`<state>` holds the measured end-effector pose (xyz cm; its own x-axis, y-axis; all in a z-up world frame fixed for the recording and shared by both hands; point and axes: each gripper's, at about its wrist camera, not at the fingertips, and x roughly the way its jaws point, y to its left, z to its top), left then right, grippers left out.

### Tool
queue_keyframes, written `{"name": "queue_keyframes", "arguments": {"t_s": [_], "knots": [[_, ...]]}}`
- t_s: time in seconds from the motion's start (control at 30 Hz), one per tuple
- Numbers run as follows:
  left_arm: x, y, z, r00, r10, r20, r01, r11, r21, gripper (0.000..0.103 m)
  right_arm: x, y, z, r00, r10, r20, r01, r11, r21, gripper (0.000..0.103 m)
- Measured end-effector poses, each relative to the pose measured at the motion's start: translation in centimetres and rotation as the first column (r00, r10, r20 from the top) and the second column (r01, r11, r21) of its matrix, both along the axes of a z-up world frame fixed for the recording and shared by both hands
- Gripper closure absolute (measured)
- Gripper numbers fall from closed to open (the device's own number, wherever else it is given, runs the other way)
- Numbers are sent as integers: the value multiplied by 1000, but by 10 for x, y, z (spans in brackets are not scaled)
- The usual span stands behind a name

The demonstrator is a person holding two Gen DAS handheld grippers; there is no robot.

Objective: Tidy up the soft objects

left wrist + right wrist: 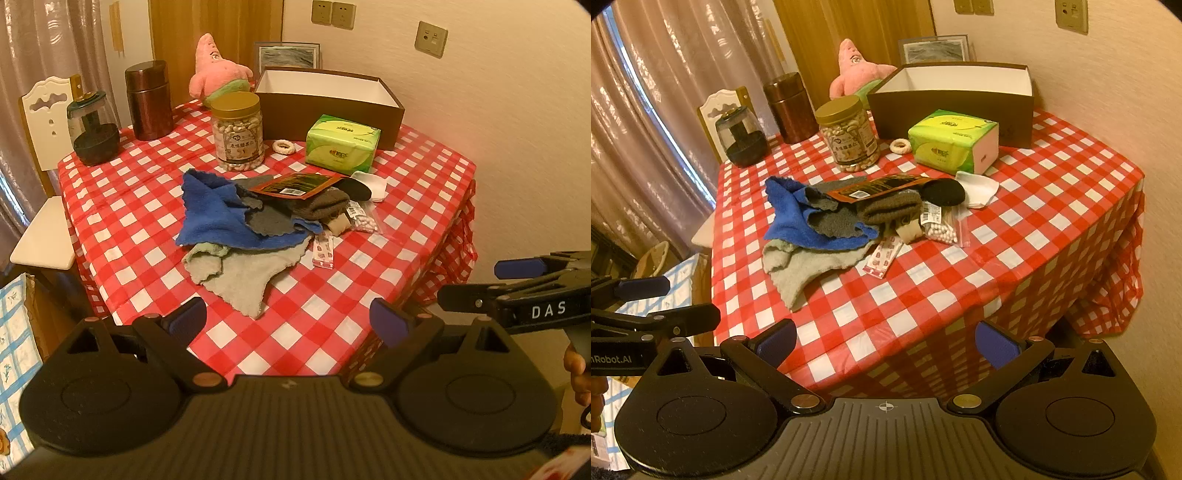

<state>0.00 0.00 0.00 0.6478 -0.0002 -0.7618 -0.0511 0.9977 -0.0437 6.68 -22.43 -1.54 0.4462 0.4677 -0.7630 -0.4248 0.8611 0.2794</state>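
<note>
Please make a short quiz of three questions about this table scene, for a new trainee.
1. True or false: the brown box is empty.
2. What lies on top of the cloth pile: (a) snack packet, (b) nut jar, (c) tissue pack?
3. Which cloth lies nearest the left gripper?

Key:
1. True, as far as its inside shows.
2. (a).
3. The light grey cloth.

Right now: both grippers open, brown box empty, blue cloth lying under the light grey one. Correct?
One error: the blue cloth lies on top of the light grey cloth, not under it, as the left wrist view shows. Both grippers are open and the brown box looks empty.
</note>
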Motion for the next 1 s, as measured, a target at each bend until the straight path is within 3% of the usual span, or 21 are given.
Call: {"name": "queue_keyframes", "arguments": {"t_s": [1.0], "knots": [[0, 0, 0, 1000, 1, 2, -1, 1000, 0, 9, -2, -1, 2, 1000, -1, 4, 1, 1000, 4, 0]]}}
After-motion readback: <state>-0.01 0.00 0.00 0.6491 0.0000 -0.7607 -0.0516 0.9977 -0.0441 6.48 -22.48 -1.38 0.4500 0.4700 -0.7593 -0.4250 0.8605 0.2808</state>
